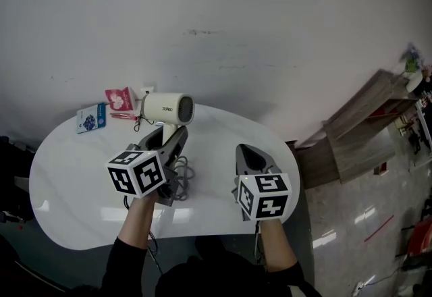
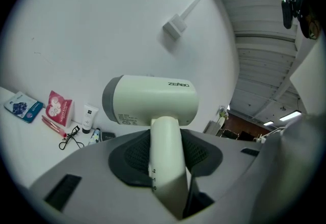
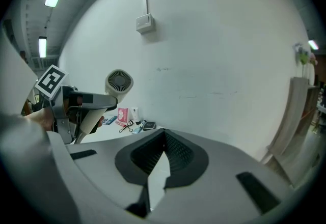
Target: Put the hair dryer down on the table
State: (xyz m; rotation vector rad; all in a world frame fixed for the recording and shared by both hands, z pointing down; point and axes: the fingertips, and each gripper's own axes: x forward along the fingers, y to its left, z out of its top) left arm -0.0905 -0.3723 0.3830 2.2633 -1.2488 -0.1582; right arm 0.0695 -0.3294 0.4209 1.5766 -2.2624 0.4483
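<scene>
Left gripper (image 1: 169, 137) clamps the hair dryer (image 1: 167, 109) by its handle, barrel out beyond the jaws, over the far side of the white table (image 1: 74, 174). Right gripper (image 1: 250, 154) is pinched closed, empty, well apart. Cord (image 1: 183, 171) loops beneath; whether the dryer touches the tabletop is unclear. Best approach: lower gently, lay it clear of the cord, then let go.

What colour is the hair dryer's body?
The hair dryer is cream-white with a grey band at one end. It shows best in the left gripper view.
</scene>
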